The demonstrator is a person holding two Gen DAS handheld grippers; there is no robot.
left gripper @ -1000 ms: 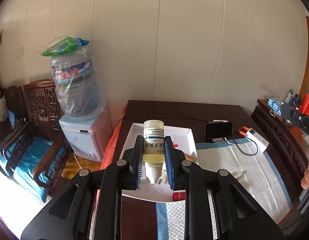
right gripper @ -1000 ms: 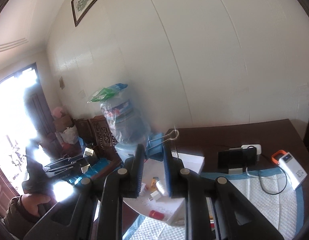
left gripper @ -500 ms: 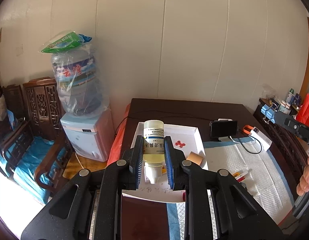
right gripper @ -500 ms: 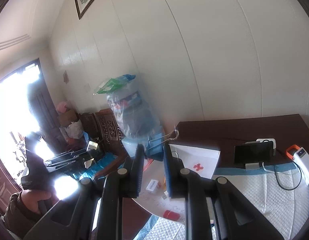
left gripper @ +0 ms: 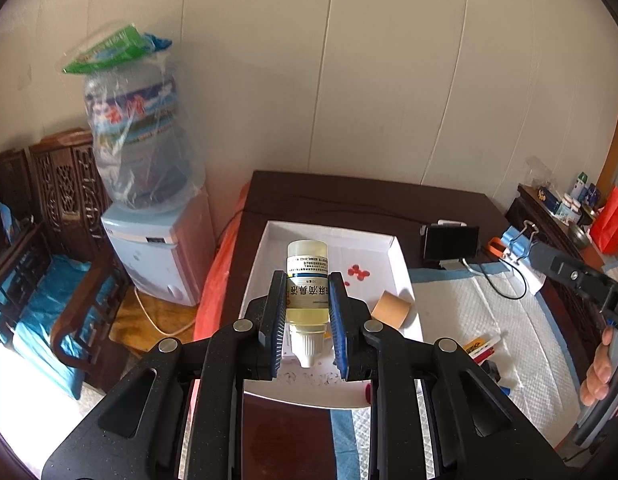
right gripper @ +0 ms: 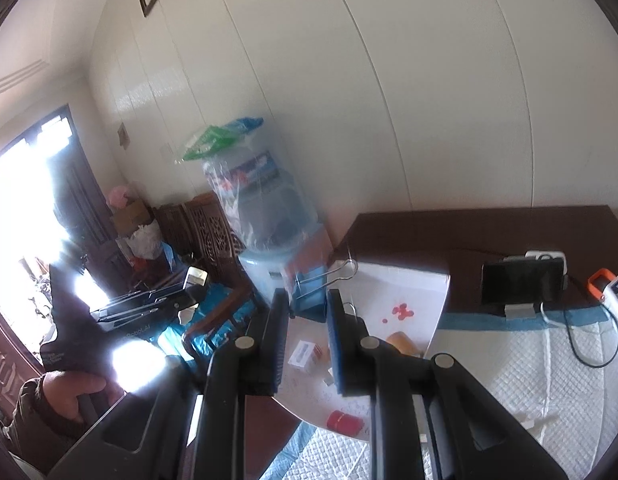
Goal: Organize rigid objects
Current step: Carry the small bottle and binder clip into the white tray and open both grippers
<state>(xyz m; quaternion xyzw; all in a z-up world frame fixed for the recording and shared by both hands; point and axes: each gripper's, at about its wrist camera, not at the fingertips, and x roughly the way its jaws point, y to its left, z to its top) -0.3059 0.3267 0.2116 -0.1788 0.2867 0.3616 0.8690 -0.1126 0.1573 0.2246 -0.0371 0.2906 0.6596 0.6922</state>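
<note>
A small bottle [left gripper: 307, 256] of pale yellow liquid, white cap toward the camera, is clamped in my left gripper [left gripper: 307, 280], which is shut on its labelled body. It hangs above the near half of a white tray [left gripper: 333, 232] on the dark table. My right gripper [right gripper: 307, 296] is shut on a blue binder clip [right gripper: 313, 280] with its wire handles sticking up and to the right, above the tray's [right gripper: 401, 276] left edge. In the left wrist view the right gripper [left gripper: 525, 240] comes in from the right with the clip [left gripper: 515, 238].
The tray holds red bits [left gripper: 359, 272], a tan tape roll [left gripper: 391, 310], a small white box [right gripper: 305, 354] and a red cap [right gripper: 343, 420]. A phone on a stand [left gripper: 451, 242] and a white padded mat [left gripper: 489, 320] with pens [left gripper: 483, 346] lie to the right. A water dispenser [left gripper: 141, 160] stands left of the table.
Both hands have drifted left and lower, so the tray and phone sit further right in each view and the tape roll now shows. Both grips are unchanged.
</note>
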